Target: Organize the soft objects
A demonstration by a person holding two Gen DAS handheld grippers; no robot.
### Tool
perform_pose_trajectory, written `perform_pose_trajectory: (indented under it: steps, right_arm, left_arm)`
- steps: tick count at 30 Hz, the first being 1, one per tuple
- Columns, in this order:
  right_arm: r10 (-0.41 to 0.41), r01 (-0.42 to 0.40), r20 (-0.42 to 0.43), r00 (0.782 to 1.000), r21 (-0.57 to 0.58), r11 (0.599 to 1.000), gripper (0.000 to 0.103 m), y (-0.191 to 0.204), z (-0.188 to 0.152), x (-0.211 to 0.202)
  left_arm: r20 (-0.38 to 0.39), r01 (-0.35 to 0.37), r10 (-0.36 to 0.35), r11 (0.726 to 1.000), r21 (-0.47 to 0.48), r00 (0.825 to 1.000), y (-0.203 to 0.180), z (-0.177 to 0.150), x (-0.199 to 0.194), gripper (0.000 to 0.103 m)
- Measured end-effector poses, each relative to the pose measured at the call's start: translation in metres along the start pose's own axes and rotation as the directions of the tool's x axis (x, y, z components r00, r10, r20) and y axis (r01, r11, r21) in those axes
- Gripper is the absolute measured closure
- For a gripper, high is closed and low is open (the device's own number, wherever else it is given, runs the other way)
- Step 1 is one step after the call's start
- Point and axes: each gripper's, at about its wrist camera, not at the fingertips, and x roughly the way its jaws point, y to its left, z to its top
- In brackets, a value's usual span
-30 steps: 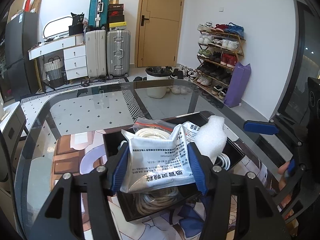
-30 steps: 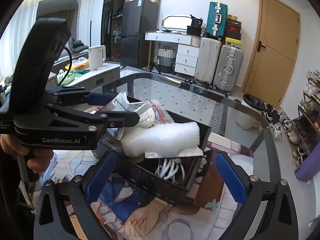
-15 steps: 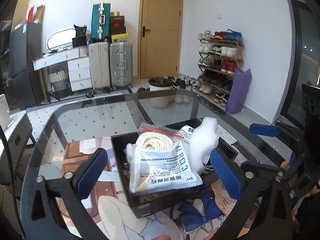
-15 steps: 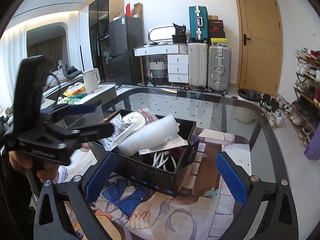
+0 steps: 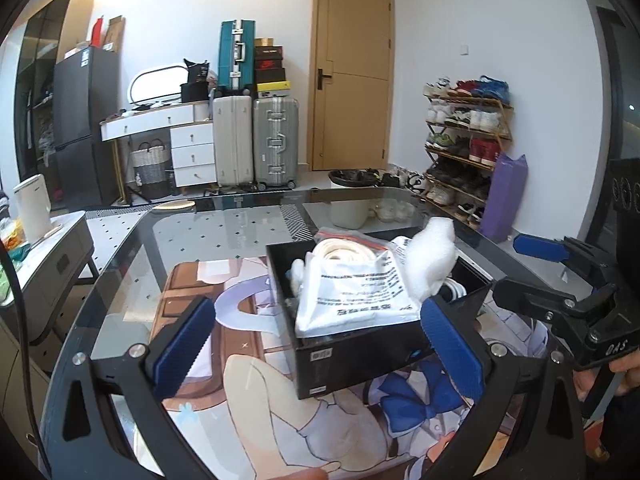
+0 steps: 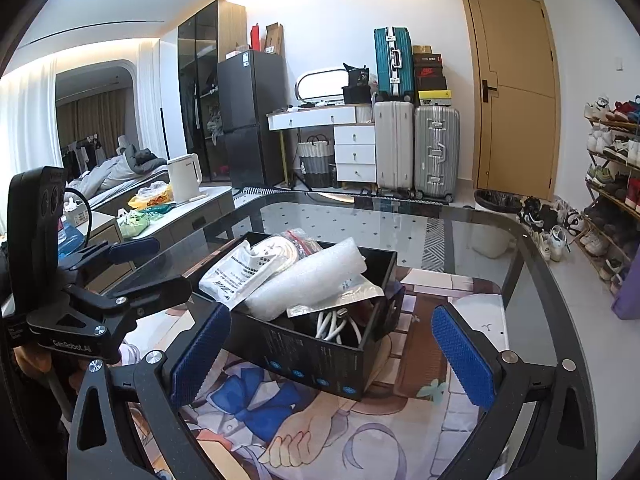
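Note:
A black box (image 5: 360, 348) (image 6: 320, 356) stands on the printed mat, filled with soft things. On top lies a white printed pouch (image 5: 352, 300) (image 6: 240, 276), beside a white foam roll (image 5: 434, 256) (image 6: 308, 280). Behind them is a coiled white rope in a clear bag (image 5: 344, 246), and white cables (image 6: 336, 324) lie at the box's end. My left gripper (image 5: 316, 352) (image 6: 160, 268) is open and empty, a little short of the box. My right gripper (image 6: 330, 356) (image 5: 524, 270) is open too, facing the box's other side with nothing between its pads.
The box sits on a cartoon-print mat (image 6: 312, 432) on a glass table (image 5: 224, 228). A side counter with a white kettle (image 6: 184, 178) stands to the left. Suitcases (image 5: 256, 140), a bin (image 5: 352, 200) and a shoe rack (image 5: 464, 148) line the far walls.
My left gripper opened off the white pouch and drew back; the pouch now lies in the box. The right gripper also backed away from the box.

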Motion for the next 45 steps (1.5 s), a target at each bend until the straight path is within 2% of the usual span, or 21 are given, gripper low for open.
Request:
perform_pose_trajectory:
  steps: [8,12,21,27,37,45]
  right_arm:
    - [0.019,-0.019,0.041,0.999,0.000,1.000,0.001,0.006,-0.006,0.000]
    - [0.022,-0.021,0.049,0.999,-0.007,1.000,0.001,0.008,-0.009,0.000]
    - [0.033,-0.034,0.073,0.997,0.022,0.999,0.001,0.002,-0.014,-0.006]
    - [0.029,-0.033,0.092,0.995,0.039,0.999,0.001,-0.003,-0.015,-0.010]
    - [0.018,-0.015,0.092,0.996,-0.035,0.999,0.001,0.012,-0.014,-0.010]
    - [0.019,-0.016,0.095,0.995,-0.030,0.999,0.001,0.015,-0.017,-0.010]
  left_arm:
    - [0.009,-0.022,0.022,0.999,-0.029,1.000,0.007,-0.008,0.007,0.000]
    - [-0.003,-0.027,0.027,1.000,-0.013,1.000,0.004,-0.010,0.011,0.000]
    - [0.037,-0.048,0.047,0.999,0.019,0.998,-0.003,-0.012,0.002,0.000]
    - [0.029,-0.046,0.046,0.999,0.001,0.998,0.001,-0.011,0.002,0.000]
    - [0.029,-0.047,0.047,0.999,-0.021,0.998,0.004,-0.011,0.003,0.000]
    - [0.029,-0.046,0.047,0.999,-0.021,0.998,0.004,-0.011,0.003,0.000]
